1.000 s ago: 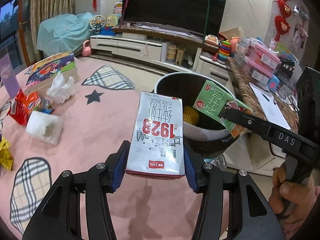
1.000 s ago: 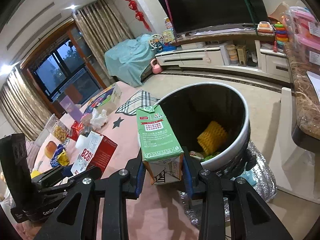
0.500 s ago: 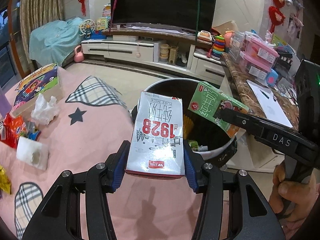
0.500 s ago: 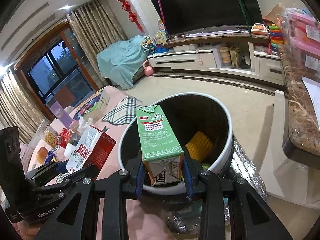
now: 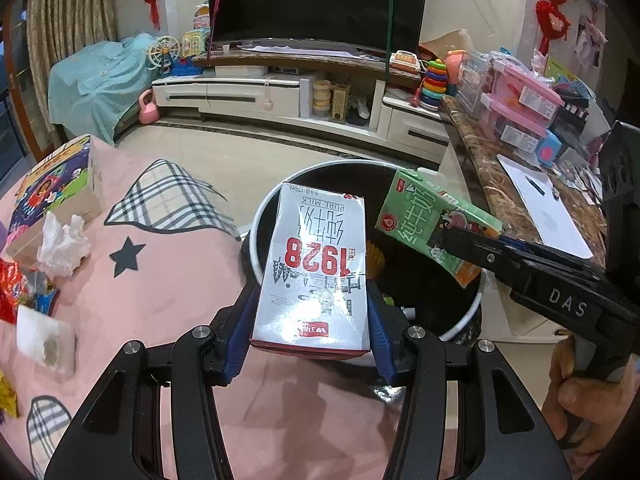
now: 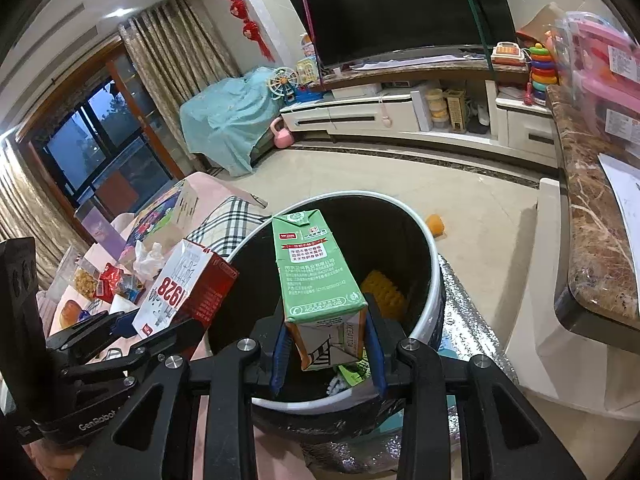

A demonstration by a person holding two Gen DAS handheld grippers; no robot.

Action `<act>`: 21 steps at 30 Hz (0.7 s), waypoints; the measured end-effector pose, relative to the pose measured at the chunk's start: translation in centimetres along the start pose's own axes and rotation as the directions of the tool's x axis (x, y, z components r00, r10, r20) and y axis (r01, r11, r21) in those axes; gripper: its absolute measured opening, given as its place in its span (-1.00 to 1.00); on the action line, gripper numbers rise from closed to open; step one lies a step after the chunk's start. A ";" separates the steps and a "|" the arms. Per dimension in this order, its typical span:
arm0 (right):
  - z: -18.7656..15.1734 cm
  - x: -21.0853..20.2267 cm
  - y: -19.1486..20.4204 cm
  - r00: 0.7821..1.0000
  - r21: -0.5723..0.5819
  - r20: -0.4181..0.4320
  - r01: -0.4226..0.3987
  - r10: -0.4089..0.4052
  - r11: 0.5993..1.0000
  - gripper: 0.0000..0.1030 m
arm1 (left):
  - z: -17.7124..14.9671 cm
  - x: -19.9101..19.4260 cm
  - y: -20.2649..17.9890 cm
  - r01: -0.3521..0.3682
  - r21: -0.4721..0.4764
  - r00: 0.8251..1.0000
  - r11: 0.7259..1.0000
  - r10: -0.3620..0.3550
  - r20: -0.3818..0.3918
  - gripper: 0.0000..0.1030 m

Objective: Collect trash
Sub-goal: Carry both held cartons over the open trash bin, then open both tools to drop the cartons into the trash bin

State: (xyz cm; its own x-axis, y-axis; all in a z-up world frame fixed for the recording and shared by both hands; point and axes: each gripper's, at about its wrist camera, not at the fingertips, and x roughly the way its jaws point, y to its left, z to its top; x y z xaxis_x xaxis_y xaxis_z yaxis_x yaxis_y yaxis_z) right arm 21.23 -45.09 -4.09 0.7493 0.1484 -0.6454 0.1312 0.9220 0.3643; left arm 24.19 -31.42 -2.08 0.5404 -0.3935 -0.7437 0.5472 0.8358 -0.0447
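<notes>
Two milk cartons are in play, one per hand-held gripper. The left hand-held gripper (image 5: 310, 332) is clamped on the red-and-white carton (image 5: 316, 272), its blue pads pressing both sides; the carton hangs over the table's edge, at the near rim of the bin (image 5: 466, 322). The right hand-held gripper (image 6: 328, 346) is clamped on the green carton (image 6: 316, 272), which sits above the bin's open mouth. One bin stands on the floor just beside the table (image 5: 160, 280); a yellow ridged piece (image 6: 384, 292) lies inside it. On the pink cloth toward the table's far edge lie one crumpled tissue (image 5: 62, 242), one white sponge-like block (image 5: 44, 340), one picture box (image 5: 52, 176) and some red wrappers (image 5: 10, 288).
</notes>
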 end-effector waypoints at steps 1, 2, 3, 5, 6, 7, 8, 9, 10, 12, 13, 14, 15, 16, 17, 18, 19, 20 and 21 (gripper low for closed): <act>0.1 0.1 -0.1 1.000 0.000 -0.002 0.002 -0.002 1.000 -0.36 | 0.2 0.3 -0.1 0.005 -0.003 1.000 1.000 -0.005 -0.006 -0.03; 0.1 0.2 -0.2 1.000 0.000 -0.005 0.005 -0.005 1.000 -0.36 | 0.3 0.4 -0.1 0.007 -0.003 1.000 1.000 -0.007 -0.010 -0.03; 0.2 0.3 -0.3 1.000 0.000 -0.008 0.007 -0.007 1.000 -0.36 | 0.5 0.6 -0.2 0.006 0.000 1.000 1.000 -0.006 -0.012 -0.03; 0.3 0.6 -0.3 1.000 0.002 -0.013 0.010 -0.010 1.000 -0.36 | 0.6 0.8 -0.3 0.003 0.006 1.000 1.000 -0.003 -0.011 -0.03; 0.3 0.6 -0.4 1.000 0.004 -0.014 0.011 -0.011 1.000 -0.36 | 0.6 0.8 -0.3 0.001 0.008 1.000 1.000 -0.001 -0.012 -0.03; 0.4 0.7 -0.5 1.000 0.005 -0.014 0.011 -0.011 1.000 -0.36 | 0.7 0.9 -0.3 0.001 0.007 1.000 1.000 -0.001 -0.013 -0.03; 0.5 0.7 -0.5 1.000 0.004 -0.013 0.013 -0.013 1.000 -0.36 | 0.7 1.0 -0.2 0.001 0.005 1.000 1.000 -0.001 -0.015 -0.02; 0.5 0.7 -0.5 1.000 0.002 -0.012 0.015 -0.014 1.000 -0.36 | 0.7 1.0 -0.2 0.002 0.003 1.000 1.000 -0.002 -0.016 -0.02; 0.6 0.8 -0.5 1.000 0.001 -0.012 0.015 -0.015 1.000 -0.36 | 0.8 1.1 -0.2 0.001 0.003 1.000 1.000 -0.001 -0.018 -0.02; 0.7 0.9 -0.6 1.000 0.000 -0.015 0.017 -0.017 1.000 -0.36 | 0.8 1.2 -0.2 0.001 0.005 1.000 1.000 -0.001 -0.022 -0.02; 0.7 1.0 -0.6 1.000 -0.001 -0.016 0.018 -0.018 1.000 -0.36 | 0.8 1.3 -0.3 0.001 0.006 1.000 1.000 -0.001 -0.024 -0.02; 0.7 1.1 -0.6 1.000 -0.002 -0.017 0.020 -0.020 1.000 -0.36 | 0.9 1.4 -0.3 0.002 0.006 1.000 1.000 -0.002 -0.026 -0.02; 0.7 1.1 -0.6 1.000 -0.002 -0.018 0.020 -0.020 1.000 -0.36 | 0.9 1.5 -0.3 0.003 0.007 1.000 1.000 -0.002 -0.029 -0.01; 0.8 1.2 -0.6 1.000 -0.003 -0.018 0.022 -0.022 1.000 -0.36 | 0.9 1.6 -0.4 0.004 0.007 0.999 1.000 -0.003 -0.032 -0.01; 0.8 1.2 -0.6 1.000 -0.004 -0.019 0.024 -0.024 1.000 -0.36 | 1.0 1.7 -0.4 0.006 0.006 0.999 1.000 -0.005 -0.037 0.00; 0.8 1.3 -0.7 0.999 -0.002 -0.020 0.025 -0.025 1.000 -0.36 | 1.0 1.8 -0.4 0.006 0.003 0.999 1.000 -0.006 -0.042 0.00; 0.8 1.3 -0.7 0.999 -0.002 -0.021 0.027 -0.027 1.000 -0.35 | 1.0 1.8 -0.5 0.005 0.002 0.999 1.000 -0.005 -0.044 0.01; 0.8 1.3 -0.8 0.999 0.000 -0.022 0.030 -0.030 1.000 -0.33 | 1.0 1.9 -0.5 0.003 0.002 0.999 1.000 -0.003 -0.048 0.01; 0.8 1.4 -0.9 0.999 0.004 -0.023 0.031 -0.031 1.000 -0.30 | 0.9 1.8 -0.4 0.003 0.001 0.999 1.000 -0.003 -0.049 0.07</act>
State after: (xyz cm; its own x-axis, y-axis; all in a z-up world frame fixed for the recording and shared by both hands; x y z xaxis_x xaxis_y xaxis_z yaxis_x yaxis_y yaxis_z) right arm 22.66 -45.99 -4.74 0.7294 0.1279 -0.6721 0.1571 0.9248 0.3465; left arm 25.55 -32.84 -2.81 0.5067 -0.3762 -0.7757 0.5490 0.8345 -0.0462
